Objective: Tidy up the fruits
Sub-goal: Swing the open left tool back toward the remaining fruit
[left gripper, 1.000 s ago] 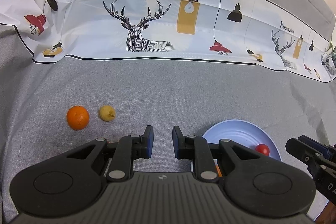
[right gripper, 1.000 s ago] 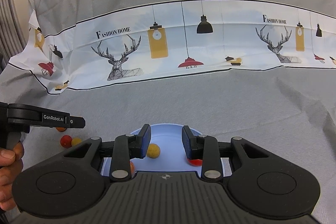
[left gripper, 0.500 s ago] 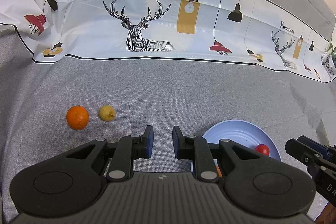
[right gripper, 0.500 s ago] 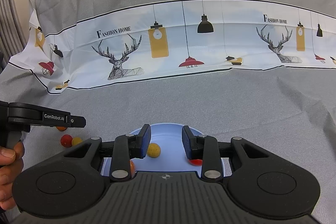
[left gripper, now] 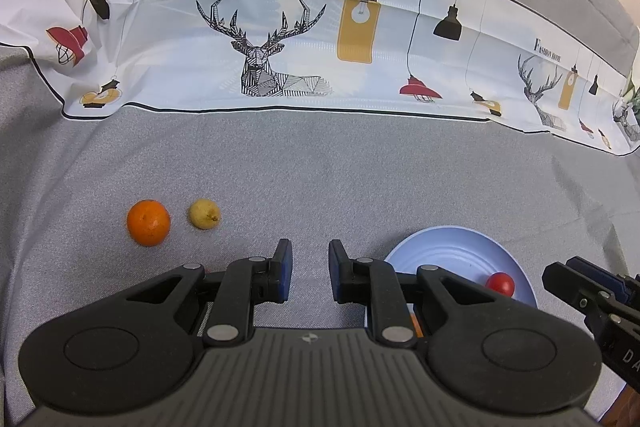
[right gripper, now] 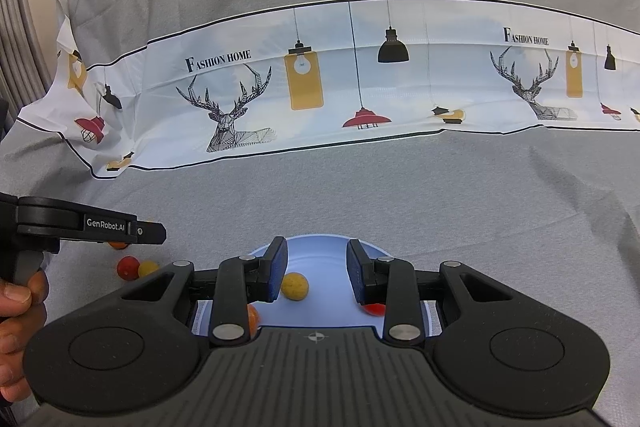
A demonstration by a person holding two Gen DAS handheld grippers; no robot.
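In the left wrist view an orange (left gripper: 148, 222) and a small yellow lemon (left gripper: 204, 213) lie on the grey cloth, ahead and left of my open, empty left gripper (left gripper: 308, 269). A light blue plate (left gripper: 452, 247) sits to its right with a red fruit (left gripper: 500, 283) on it. In the right wrist view my open, empty right gripper (right gripper: 316, 269) hovers over the plate (right gripper: 316, 247), which holds a yellow fruit (right gripper: 295, 286), a red fruit (right gripper: 374, 308) and an orange fruit (right gripper: 253, 315). A red fruit (right gripper: 128, 267) and a yellow fruit (right gripper: 148, 268) lie left of the plate.
A printed white cloth band (left gripper: 280, 47) with deer and lamps rises at the back of the grey cloth. The right gripper's tip (left gripper: 580, 287) shows at the right edge of the left wrist view. The left gripper's side (right gripper: 80, 225) and a hand (right gripper: 16, 303) show at left.
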